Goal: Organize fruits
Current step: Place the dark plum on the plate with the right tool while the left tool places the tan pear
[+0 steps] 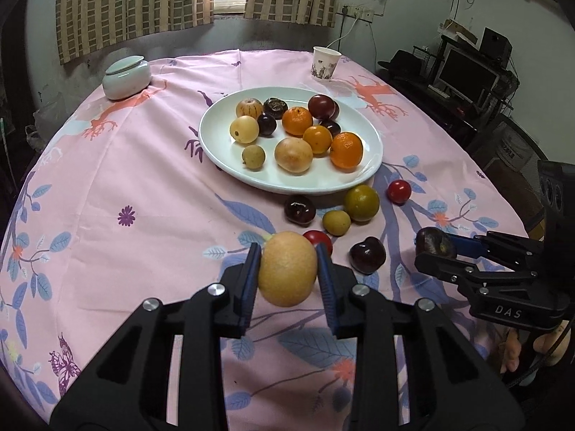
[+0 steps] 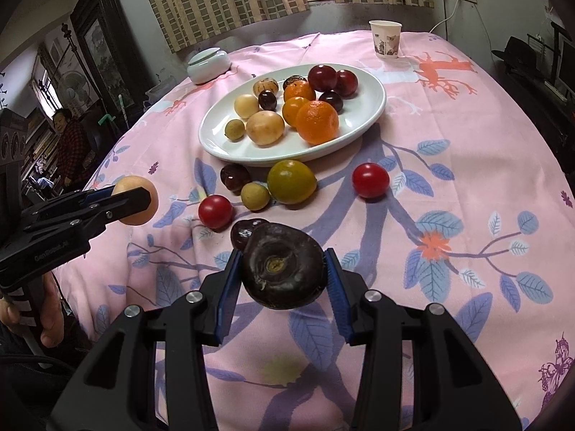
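My left gripper (image 1: 288, 264) is shut on a pale yellow round fruit (image 1: 287, 269) and holds it above the cloth; the same fruit (image 2: 143, 197) shows in the right wrist view. My right gripper (image 2: 282, 269) is shut on a dark brown water chestnut (image 2: 282, 269), seen small in the left wrist view as the chestnut (image 1: 435, 242). A white plate (image 1: 323, 179) holds oranges, dark plums and yellow fruits. Loose on the cloth in front of it lie a green citrus (image 1: 361, 203), two red tomatoes (image 2: 370, 180), a small yellow fruit (image 1: 336, 222) and dark plums (image 1: 367, 255).
A pink flowered cloth (image 1: 125, 179) covers the round table. A pale lidded jar (image 1: 126, 78) stands at the back left, a paper cup (image 1: 325, 64) at the back. A person (image 2: 70, 143) sits beyond the table's left side. Shelves and a monitor (image 1: 467, 72) stand to the right.
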`<act>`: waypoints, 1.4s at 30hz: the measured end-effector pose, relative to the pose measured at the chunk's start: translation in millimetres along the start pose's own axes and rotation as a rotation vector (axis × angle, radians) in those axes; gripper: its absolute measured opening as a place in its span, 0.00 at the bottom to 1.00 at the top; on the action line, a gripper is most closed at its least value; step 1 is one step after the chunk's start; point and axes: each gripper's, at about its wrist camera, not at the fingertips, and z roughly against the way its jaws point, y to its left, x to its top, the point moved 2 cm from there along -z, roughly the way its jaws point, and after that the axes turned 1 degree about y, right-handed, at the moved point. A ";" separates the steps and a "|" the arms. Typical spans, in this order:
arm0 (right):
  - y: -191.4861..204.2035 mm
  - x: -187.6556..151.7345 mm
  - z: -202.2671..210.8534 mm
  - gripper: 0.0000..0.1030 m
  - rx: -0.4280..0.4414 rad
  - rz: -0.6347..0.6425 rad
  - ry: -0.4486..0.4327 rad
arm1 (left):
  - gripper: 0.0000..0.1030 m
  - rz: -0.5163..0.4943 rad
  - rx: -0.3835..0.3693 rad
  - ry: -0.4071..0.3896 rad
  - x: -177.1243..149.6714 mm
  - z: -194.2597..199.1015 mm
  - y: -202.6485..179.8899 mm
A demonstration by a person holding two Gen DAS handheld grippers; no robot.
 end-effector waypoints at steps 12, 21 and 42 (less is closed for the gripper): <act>6.8 26.6 -5.3 0.45 -0.021 0.078 0.013 | 0.30 -0.012 0.020 0.009 14.7 -0.5 8.8; -0.7 97.1 -7.3 0.44 -0.099 0.160 -0.034 | 0.30 -0.049 0.060 0.011 100.9 -32.4 18.5; -43.1 170.5 -101.2 0.49 -0.205 0.150 0.008 | 0.32 -0.003 0.075 0.119 164.9 -150.6 15.5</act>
